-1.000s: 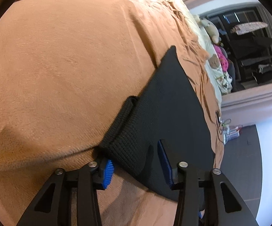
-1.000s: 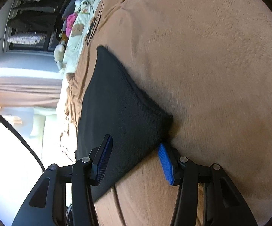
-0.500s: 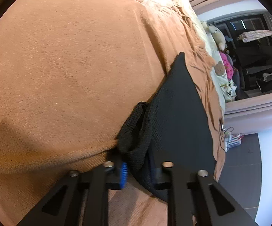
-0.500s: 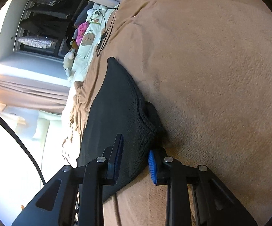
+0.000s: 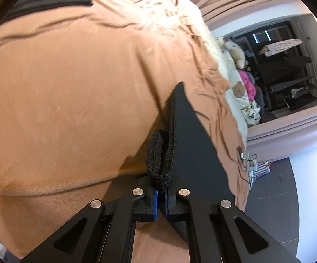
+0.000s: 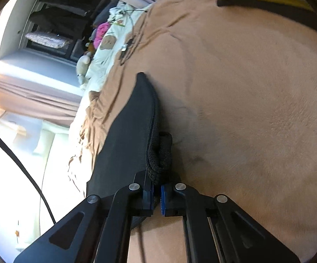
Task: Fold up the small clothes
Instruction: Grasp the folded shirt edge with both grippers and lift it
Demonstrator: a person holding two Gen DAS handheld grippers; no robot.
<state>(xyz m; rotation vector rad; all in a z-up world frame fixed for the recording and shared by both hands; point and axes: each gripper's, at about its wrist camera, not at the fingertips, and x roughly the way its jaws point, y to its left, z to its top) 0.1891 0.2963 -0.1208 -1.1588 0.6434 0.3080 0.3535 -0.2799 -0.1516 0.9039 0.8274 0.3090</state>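
A small black knit garment lies on a tan blanket, its ribbed hem bunched toward me. My left gripper is shut on one corner of that hem, the blue pads pinching a fold of fabric lifted off the blanket. In the right wrist view the same black garment stretches away, and my right gripper is shut on its other hem corner, also raised a little. The far tip of the garment still rests on the blanket.
The tan blanket covers a bed and is creased near its far side. Beyond it lie a cream sheet with stuffed toys and a dark shelving unit. A cable hangs at the left of the right wrist view.
Both grippers went from open around the hem corners to shut on them. Both then rose, lifting the pinched hem off the blanket.
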